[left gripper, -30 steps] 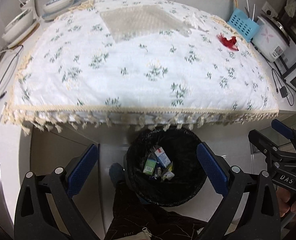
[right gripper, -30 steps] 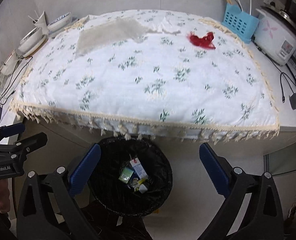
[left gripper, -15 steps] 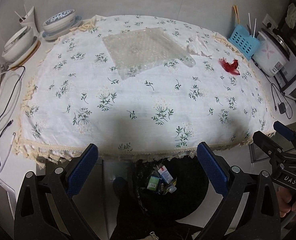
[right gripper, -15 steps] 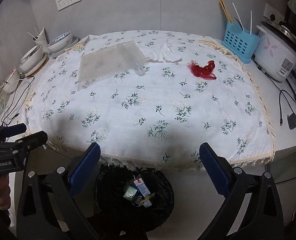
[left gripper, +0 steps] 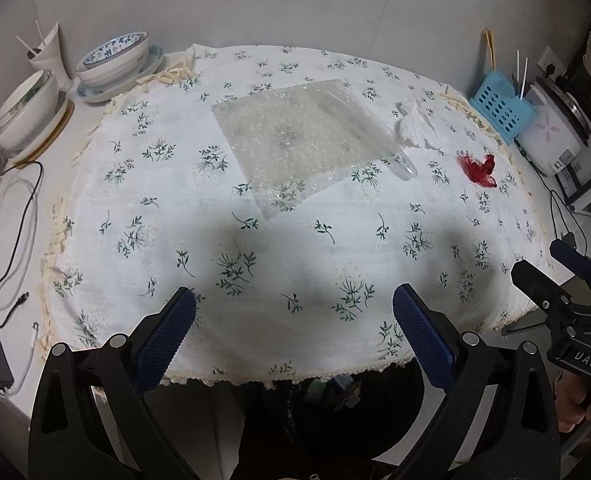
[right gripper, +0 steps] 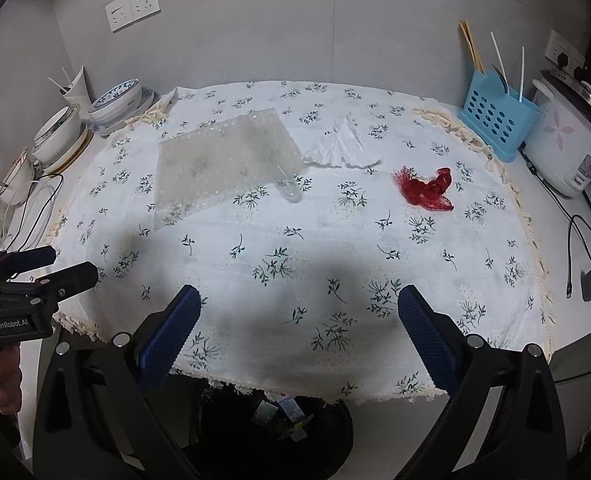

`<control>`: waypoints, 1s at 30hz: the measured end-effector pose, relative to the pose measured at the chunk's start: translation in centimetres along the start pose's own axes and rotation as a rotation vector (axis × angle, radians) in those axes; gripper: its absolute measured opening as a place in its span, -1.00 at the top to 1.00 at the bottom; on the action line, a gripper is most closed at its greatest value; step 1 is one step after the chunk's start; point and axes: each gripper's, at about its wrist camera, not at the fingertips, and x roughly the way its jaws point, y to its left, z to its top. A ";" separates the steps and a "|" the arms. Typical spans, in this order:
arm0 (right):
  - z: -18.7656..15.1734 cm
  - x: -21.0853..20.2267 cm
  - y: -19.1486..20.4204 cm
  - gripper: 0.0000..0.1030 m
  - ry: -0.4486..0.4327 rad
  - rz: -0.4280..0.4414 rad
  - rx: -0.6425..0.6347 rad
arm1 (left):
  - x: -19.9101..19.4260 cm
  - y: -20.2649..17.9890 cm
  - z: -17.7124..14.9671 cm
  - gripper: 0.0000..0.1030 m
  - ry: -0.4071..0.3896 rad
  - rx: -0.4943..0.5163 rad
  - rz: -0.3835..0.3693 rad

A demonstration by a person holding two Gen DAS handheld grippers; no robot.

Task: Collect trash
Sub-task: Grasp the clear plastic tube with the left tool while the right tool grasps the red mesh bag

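Observation:
On the flowered tablecloth (left gripper: 295,240) (right gripper: 295,240) lie a sheet of clear bubble wrap (left gripper: 299,144) (right gripper: 223,160), a crumpled white tissue (left gripper: 419,128) (right gripper: 343,146), a red scrap of wrapper (left gripper: 479,168) (right gripper: 427,190) and a small clear plastic piece (left gripper: 403,166) (right gripper: 289,192). My left gripper (left gripper: 293,324) (right gripper: 35,270) is open over the near table edge, holding nothing. My right gripper (right gripper: 299,320) (left gripper: 555,268) is open too, also empty. A black-lined trash bin (right gripper: 287,432) (left gripper: 335,396) with several discarded packets sits on the floor under the table edge.
Stacked bowls and plates (left gripper: 111,64) (right gripper: 115,100) and a cup with straws stand at the far left. A blue utensil holder (right gripper: 495,120) (left gripper: 499,108) and a white rice cooker (right gripper: 571,148) (left gripper: 551,136) stand at the right. Cables (left gripper: 7,216) (right gripper: 587,252) trail on both sides.
Both grippers have risen and tilted up from the bin toward the tabletop; the bin has slid mostly out of view under the table edge. Both stay open.

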 end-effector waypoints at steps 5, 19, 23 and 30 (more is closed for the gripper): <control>1.8 1.7 0.3 -0.84 0.015 -0.010 0.007 | 1.3 1.1 2.2 -0.88 0.008 -0.002 -0.006; 6.9 7.1 -3.5 -0.84 0.063 -0.106 0.081 | 7.1 -0.2 10.1 -0.88 0.048 0.022 -0.043; 7.7 9.0 -6.7 -0.84 0.089 -0.142 0.133 | 9.7 -2.1 12.6 -0.88 0.071 0.034 -0.059; 7.8 12.1 -12.6 -0.66 0.131 -0.182 0.231 | 15.2 -5.5 16.4 -0.85 0.134 0.031 -0.080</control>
